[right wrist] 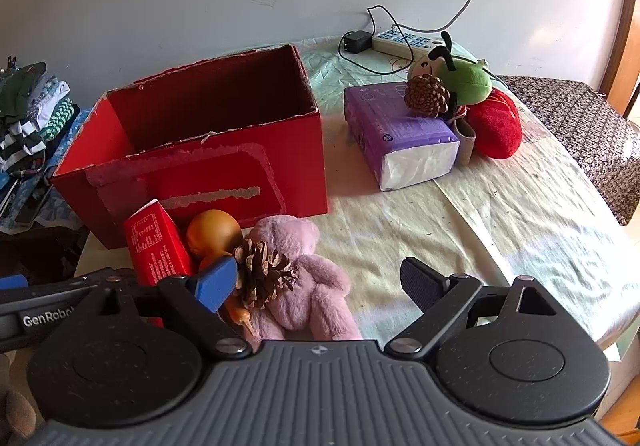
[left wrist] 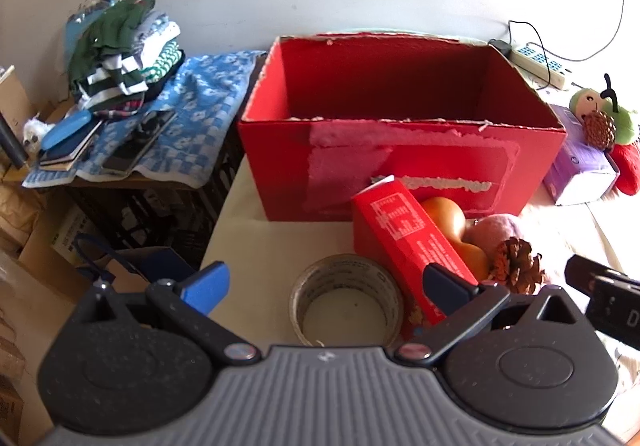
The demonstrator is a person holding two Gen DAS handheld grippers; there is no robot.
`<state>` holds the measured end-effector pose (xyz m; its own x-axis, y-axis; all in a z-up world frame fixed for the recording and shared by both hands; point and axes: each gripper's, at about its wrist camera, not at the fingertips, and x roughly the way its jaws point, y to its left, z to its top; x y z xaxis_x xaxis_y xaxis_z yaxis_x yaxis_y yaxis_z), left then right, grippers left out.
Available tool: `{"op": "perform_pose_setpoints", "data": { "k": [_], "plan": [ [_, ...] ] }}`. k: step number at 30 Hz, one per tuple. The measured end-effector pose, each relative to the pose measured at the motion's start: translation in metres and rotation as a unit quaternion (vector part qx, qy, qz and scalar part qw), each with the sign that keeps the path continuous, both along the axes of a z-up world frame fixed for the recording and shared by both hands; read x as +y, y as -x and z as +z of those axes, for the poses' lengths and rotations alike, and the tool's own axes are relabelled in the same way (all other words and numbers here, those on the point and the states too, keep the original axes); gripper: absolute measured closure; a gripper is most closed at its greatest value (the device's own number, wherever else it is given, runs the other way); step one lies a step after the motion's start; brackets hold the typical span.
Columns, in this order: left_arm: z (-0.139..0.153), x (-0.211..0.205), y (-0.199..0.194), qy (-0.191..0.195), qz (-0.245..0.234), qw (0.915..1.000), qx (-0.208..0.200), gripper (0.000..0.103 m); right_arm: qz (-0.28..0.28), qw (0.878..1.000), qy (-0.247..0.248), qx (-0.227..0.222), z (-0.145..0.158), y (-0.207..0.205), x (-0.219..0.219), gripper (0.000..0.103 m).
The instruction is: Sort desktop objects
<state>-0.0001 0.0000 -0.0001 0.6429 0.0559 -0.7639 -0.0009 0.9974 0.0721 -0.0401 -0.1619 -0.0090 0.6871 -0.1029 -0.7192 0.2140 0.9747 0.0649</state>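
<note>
An open red cardboard box (left wrist: 400, 150) (right wrist: 192, 166) stands on the table with its inside showing empty. In front of it lie a small red carton (left wrist: 408, 242) (right wrist: 156, 246), an orange gourd (left wrist: 452, 230) (right wrist: 212, 232), a pine cone (left wrist: 518, 266) (right wrist: 264, 274), a pink plush bear (right wrist: 312, 282) and a tape roll (left wrist: 346, 298). My left gripper (left wrist: 328, 286) is open, straddling the tape roll, its right finger against the carton. My right gripper (right wrist: 320, 282) is open over the bear, the left finger beside the pine cone.
At the right sit a purple tissue pack (right wrist: 404, 134) with a second pine cone (right wrist: 426, 94), a green plush (right wrist: 460, 76), a red plush (right wrist: 496, 126) and a power strip (right wrist: 404, 40). Folded clothes (left wrist: 124, 46) lie on a crate left of the table. The table's edge (left wrist: 224, 214) runs by the left gripper.
</note>
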Motion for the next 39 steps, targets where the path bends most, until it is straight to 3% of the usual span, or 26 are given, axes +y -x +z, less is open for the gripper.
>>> {"op": "perform_pose_setpoints", "data": {
  "k": [6,10,14,20,25,30,35,39],
  "plan": [
    [-0.012,0.016,0.011,0.008,-0.016,0.9992,0.036,0.001,-0.004,1.000,-0.022,0.004,0.000,0.003,-0.009,0.011],
    [-0.017,0.027,0.023,0.015,-0.010,0.9988,0.046,0.001,-0.014,1.000,0.001,0.017,0.001,0.005,0.000,0.011],
    [-0.026,0.020,0.027,-0.003,-0.014,0.9972,0.073,0.003,-0.007,1.000,0.014,0.007,0.002,0.008,0.004,0.011],
    [-0.022,0.024,0.040,0.037,-0.008,0.9972,0.065,0.000,0.004,0.999,0.034,-0.006,0.003,0.013,0.010,0.011],
    [-0.023,0.017,0.037,-0.014,-0.015,0.9973,0.070,0.000,0.031,0.999,0.040,0.008,-0.003,0.013,0.018,0.014],
    [-0.021,0.028,0.034,-0.004,0.001,0.9979,0.064,0.000,0.028,0.999,0.012,0.019,-0.008,0.014,0.016,0.020],
    [-0.030,0.032,0.028,0.022,-0.008,0.9958,0.089,0.000,0.025,0.999,-0.010,0.024,-0.010,0.016,0.014,0.021],
    [-0.031,0.031,0.030,0.022,-0.012,0.9968,0.076,0.000,0.023,0.999,-0.017,0.027,-0.010,0.017,0.013,0.022]
  ]
}}
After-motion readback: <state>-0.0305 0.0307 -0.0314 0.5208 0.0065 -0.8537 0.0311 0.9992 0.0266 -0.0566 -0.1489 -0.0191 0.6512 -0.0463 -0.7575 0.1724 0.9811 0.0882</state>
